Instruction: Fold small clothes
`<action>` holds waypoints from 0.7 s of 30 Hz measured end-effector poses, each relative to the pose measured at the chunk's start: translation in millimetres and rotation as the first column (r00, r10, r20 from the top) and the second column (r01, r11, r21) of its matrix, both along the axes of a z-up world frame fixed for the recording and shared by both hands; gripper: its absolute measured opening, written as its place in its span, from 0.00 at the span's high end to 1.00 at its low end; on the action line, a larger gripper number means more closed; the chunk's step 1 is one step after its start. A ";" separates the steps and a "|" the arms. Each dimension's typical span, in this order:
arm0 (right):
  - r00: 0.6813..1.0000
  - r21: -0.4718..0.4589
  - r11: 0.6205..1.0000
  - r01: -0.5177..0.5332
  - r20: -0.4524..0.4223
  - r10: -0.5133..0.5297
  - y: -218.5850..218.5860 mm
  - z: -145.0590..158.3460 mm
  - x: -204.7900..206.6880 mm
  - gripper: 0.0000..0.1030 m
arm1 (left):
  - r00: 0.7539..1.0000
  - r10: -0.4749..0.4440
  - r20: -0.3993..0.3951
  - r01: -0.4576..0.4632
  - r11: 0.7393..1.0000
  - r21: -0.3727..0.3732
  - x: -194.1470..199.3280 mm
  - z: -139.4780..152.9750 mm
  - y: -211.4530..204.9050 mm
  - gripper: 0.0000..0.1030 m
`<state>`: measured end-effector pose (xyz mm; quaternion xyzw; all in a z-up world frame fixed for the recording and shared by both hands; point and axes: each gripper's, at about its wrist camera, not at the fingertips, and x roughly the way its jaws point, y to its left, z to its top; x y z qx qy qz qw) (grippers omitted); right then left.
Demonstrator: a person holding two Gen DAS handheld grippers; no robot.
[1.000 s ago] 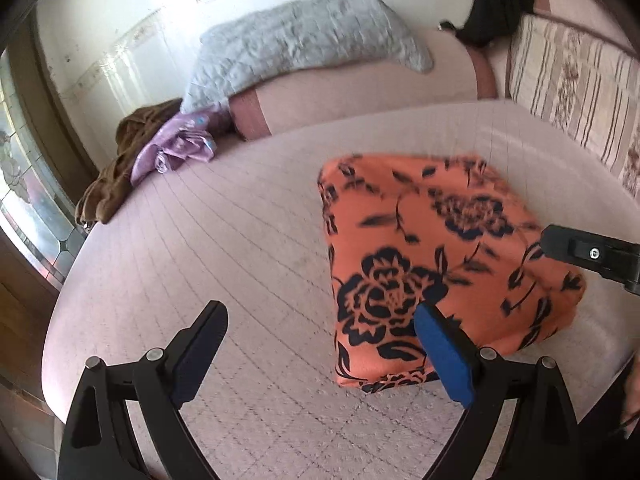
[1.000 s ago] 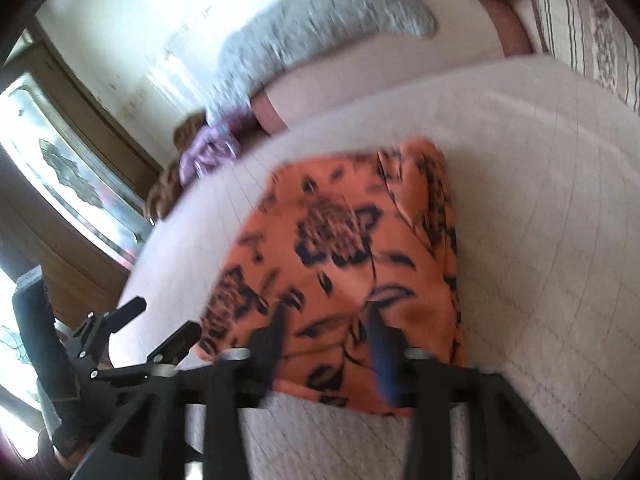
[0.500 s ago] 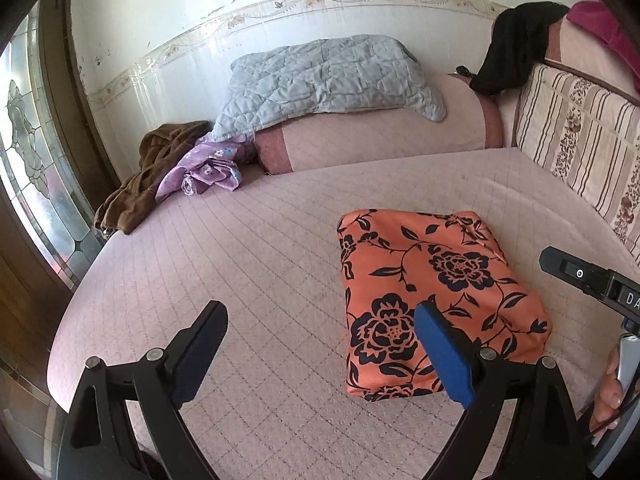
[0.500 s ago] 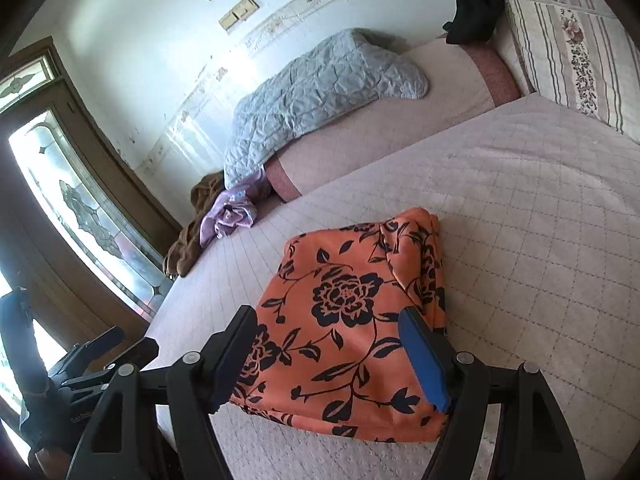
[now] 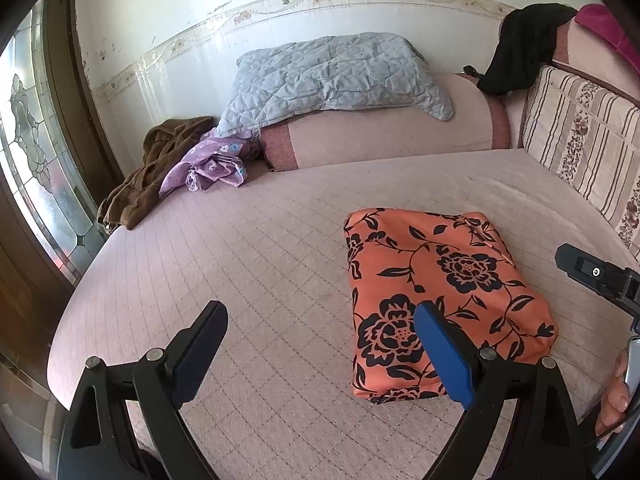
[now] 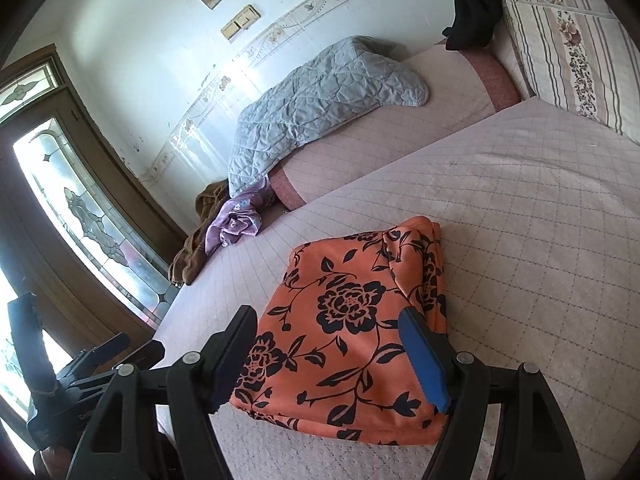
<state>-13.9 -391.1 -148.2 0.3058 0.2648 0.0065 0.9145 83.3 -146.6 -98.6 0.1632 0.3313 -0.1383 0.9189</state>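
Folded orange floral garment [image 5: 440, 292] lying flat on the quilted bed [image 5: 260, 264]. Left gripper [image 5: 320, 344] and right gripper [image 6: 328, 348] hovering above its near edge, fingers spread wide, holding nothing. No readable writing or labels anywhere.

Orange cloth [image 5: 440, 280] with black flowers, lower right; pink checked bed cover [image 5: 260, 260]; grey quilt [image 5: 336, 76], upper middle.

Both wrist cameras looked forward and downward along their grippers' fingers over a pink quilted bed [image 5: 248, 264]. The left view sat left of the folded orange floral cloth [image 5: 436, 284]; the right view faced it closely. Both shared the cloth, the grey quilt [image 6: 320, 92] and the wall.
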 end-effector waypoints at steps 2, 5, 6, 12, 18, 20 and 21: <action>1.000 0.001 1.000 -0.002 0.000 0.002 0.3 0.1 0.2 0.26 | 1.000 0.003 -0.002 -0.003 1.000 0.002 2.0 -1.6 0.5 0.08; 1.000 -0.002 1.000 -0.004 0.002 0.004 1.4 1.5 0.4 0.26 | 1.000 0.010 -0.008 -0.010 1.000 0.001 5.3 -3.8 1.3 0.08; 1.000 -0.001 1.000 -0.005 0.002 0.005 1.4 1.7 0.8 0.26 | 1.000 0.011 -0.011 -0.011 1.000 0.001 6.9 -4.4 2.1 0.08; 1.000 0.001 1.000 -0.006 0.002 0.006 1.9 2.1 2.0 0.26 | 0.999 0.027 -0.022 -0.027 1.000 0.000 13.6 -8.8 4.3 0.08; 1.000 0.004 1.000 -0.009 -0.001 0.009 3.2 -0.3 4.9 0.26 | 0.999 0.036 -0.028 -0.036 0.999 0.003 17.4 -12.5 5.4 0.08; 1.000 0.005 1.000 -0.010 0.000 0.010 3.2 -0.6 5.5 0.26 | 0.999 0.037 -0.031 -0.037 0.999 0.002 18.3 -13.3 5.5 0.08; 1.000 0.007 1.000 -0.010 -0.001 0.010 3.1 -0.8 5.4 0.26 | 0.999 0.037 -0.034 -0.037 0.999 0.003 18.7 -13.8 5.7 0.08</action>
